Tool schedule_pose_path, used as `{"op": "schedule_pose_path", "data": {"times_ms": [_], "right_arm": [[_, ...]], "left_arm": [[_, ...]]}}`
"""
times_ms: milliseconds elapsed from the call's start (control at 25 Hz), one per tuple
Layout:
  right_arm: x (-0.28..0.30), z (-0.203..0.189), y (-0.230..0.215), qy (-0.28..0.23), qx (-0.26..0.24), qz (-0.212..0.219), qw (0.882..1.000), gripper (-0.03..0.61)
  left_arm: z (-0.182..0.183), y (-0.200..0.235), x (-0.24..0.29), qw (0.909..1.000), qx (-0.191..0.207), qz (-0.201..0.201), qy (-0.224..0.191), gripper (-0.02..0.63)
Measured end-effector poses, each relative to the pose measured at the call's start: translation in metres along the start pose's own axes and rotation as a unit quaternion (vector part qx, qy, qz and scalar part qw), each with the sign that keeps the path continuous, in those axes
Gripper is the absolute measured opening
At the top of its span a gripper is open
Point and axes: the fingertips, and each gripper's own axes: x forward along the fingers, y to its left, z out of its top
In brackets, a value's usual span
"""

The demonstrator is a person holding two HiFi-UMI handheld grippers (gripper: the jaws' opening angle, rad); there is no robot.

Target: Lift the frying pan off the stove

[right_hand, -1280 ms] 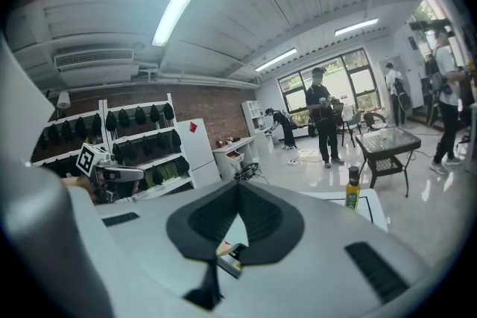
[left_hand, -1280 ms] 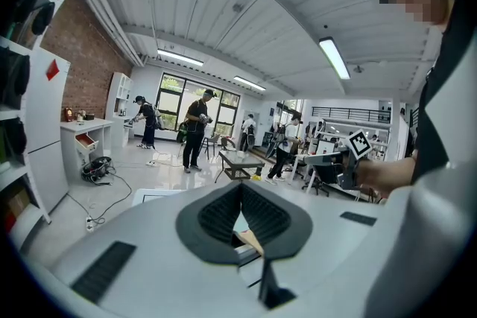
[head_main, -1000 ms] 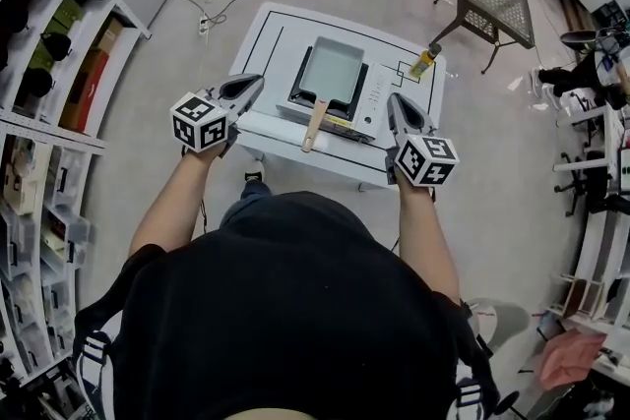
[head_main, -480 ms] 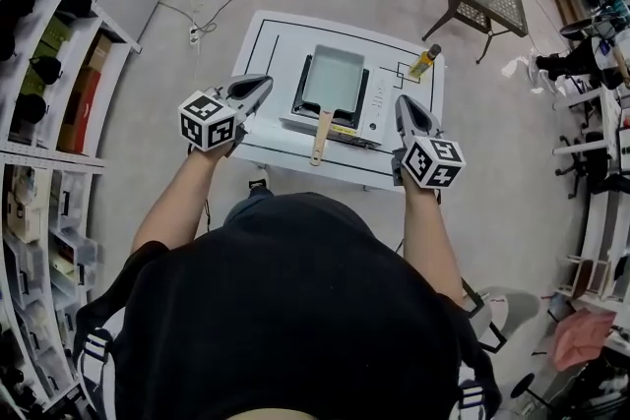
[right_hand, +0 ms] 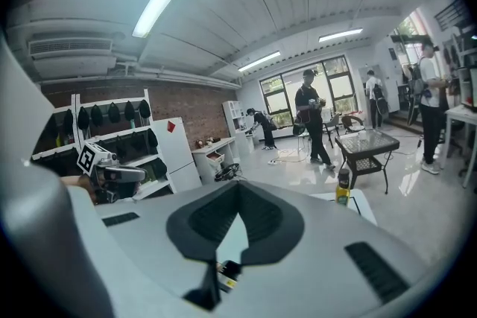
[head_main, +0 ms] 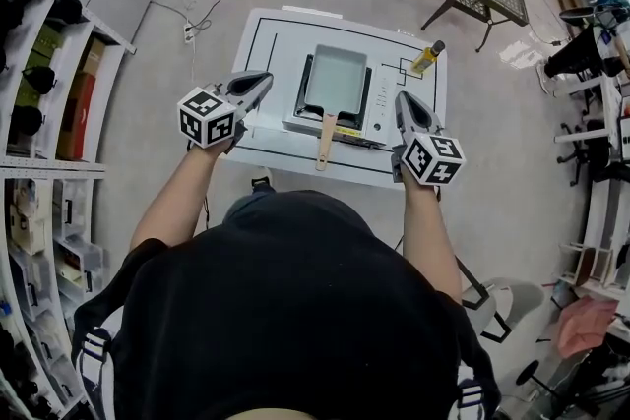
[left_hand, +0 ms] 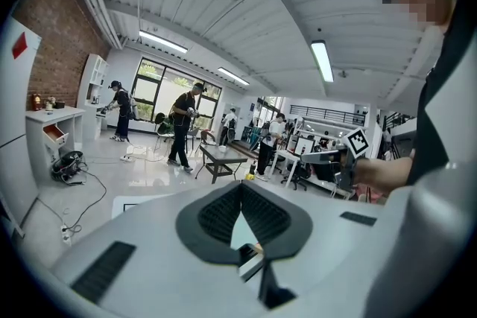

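You came slightly closer; left gripper [head_main: 258, 80] and right gripper [head_main: 405, 101] are closed, empty; frying pan [head_main: 335, 79] waits on stove [head_main: 379, 103].

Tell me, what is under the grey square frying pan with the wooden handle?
A black-topped white stove sits under the grey frying pan, on a white table. The pan covers the burner, so it cannot be seen.

Pan [head_main: 334, 81] on stove [head_main: 346, 118], bottle [head_main: 426, 59] right.
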Motion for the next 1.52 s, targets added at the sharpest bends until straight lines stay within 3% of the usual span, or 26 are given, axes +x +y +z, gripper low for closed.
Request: {"op": "schedule_pose_path", "data": {"times_ms": [680, 1520], "right_arm": [[0.021, -0.018, -0.007, 0.022, 0.012, 0.000, 1.000, 0.005], [0.029, -0.068, -0.017, 0.066, 0.058, 0.009, 0.996, 0.006]], "left_arm": [[-0.014, 0.016, 0.015, 0.9998, -0.013, -0.006, 0.016, 0.012], [-0.044, 0.010, 0.032, 0.9981, -0.043, -0.019, 0.039, 0.012]]}}
